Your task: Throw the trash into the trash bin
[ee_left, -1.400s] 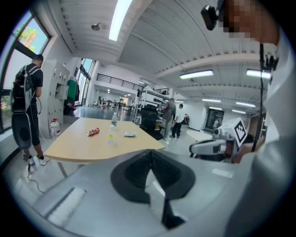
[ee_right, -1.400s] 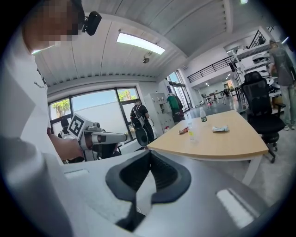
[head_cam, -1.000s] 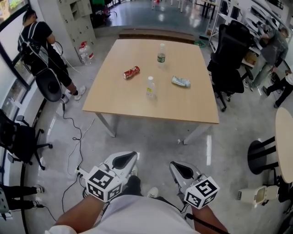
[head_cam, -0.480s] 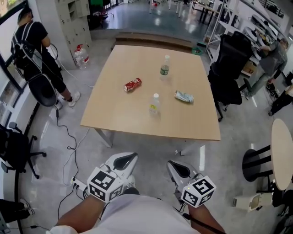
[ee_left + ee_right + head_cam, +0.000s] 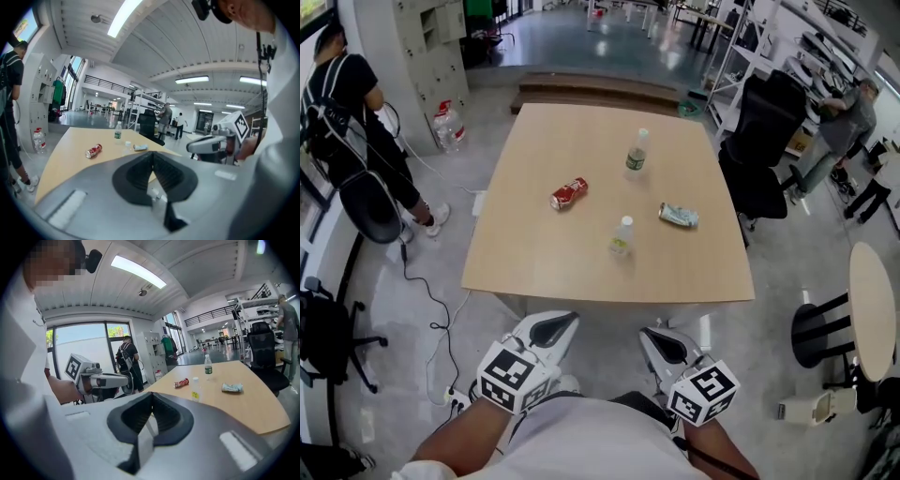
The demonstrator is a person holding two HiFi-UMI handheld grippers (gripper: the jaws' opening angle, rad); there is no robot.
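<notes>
Step, as judged: approach to the desk (image 5: 581, 272), nothing picked yet.

- Left gripper (image 5: 551, 330): jaws together, empty. The left gripper view shows the pads meeting with nothing between them.
- Right gripper (image 5: 667, 345): jaws together and empty as well.
- Both are held low at the person's waist, short of the desk's near edge.

How to do it well:
- Open the jaws before reaching over the desk, not above the trash.
- The probable bin (image 5: 811, 405) is a small white one on the floor at lower right, beside a round table and well apart from the desk. Its lid state can't be told. The right gripper is on its side, so it suits the carries.
- The small bottle (image 5: 622, 236) is nearest the near edge, so it is the likely first pick. It stands upright, looks light and should tip easily. Come in level and clamp the body, not the cap.
- The tall bottle (image 5: 636, 155) is upright at the far side, the longest reach. Same grip.
- The can (image 5: 568, 193) lies on its side left of centre and will probably roll. Close the jaws across its width.
- The wrapper (image 5: 679, 216) on the right is crumpled and may be a crushed can. Pinch it at the thickest part.

Count: 1 desk, 1 bin, 2 grippers, 2 bottles, 1 can, 1 wrapper. That makes 4 trash items, all on the desk and none touching.
</notes>
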